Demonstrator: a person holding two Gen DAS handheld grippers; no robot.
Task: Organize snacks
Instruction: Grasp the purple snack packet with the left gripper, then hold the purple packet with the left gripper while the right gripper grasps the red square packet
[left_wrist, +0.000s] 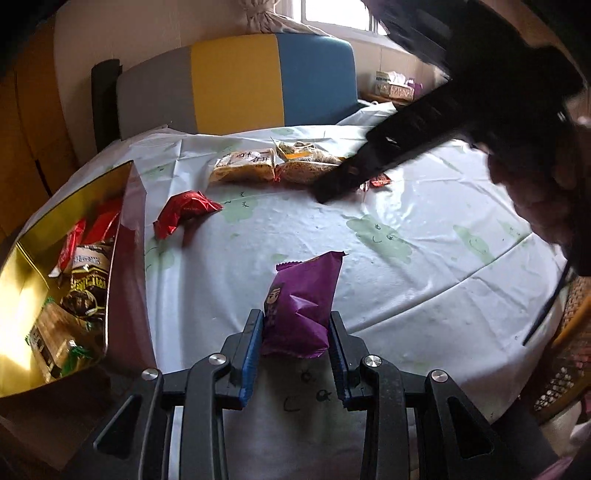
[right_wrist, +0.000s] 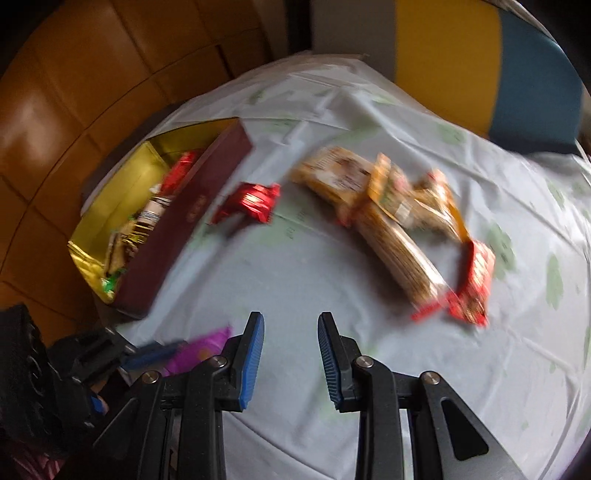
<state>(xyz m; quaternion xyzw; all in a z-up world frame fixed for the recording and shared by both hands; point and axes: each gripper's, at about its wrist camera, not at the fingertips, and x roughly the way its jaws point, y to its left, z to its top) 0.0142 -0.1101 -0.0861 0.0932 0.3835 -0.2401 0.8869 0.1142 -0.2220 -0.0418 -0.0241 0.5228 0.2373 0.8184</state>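
My left gripper (left_wrist: 295, 315) is shut on a purple snack packet (left_wrist: 303, 295), held upright just over the tablecloth; the packet (right_wrist: 199, 350) also shows at the lower left of the right wrist view. To its left stands a maroon box (left_wrist: 129, 258) with a gold inside that holds several snacks. My right gripper (right_wrist: 291, 317) is open with nothing between its fingers, hovering over the cloth near the pile of yellow-brown packets (right_wrist: 369, 206). A red foil packet (left_wrist: 184, 214) lies beside the box (right_wrist: 192, 221). A small red packet (right_wrist: 472, 288) lies at the pile's right end.
A round table under a pale cloth with green prints (left_wrist: 369, 258) carries everything. A grey, yellow and blue chair back (left_wrist: 236, 85) stands behind it. A tissue box (left_wrist: 391, 86) sits by the window. A wicker seat (left_wrist: 569, 362) is at the right edge.
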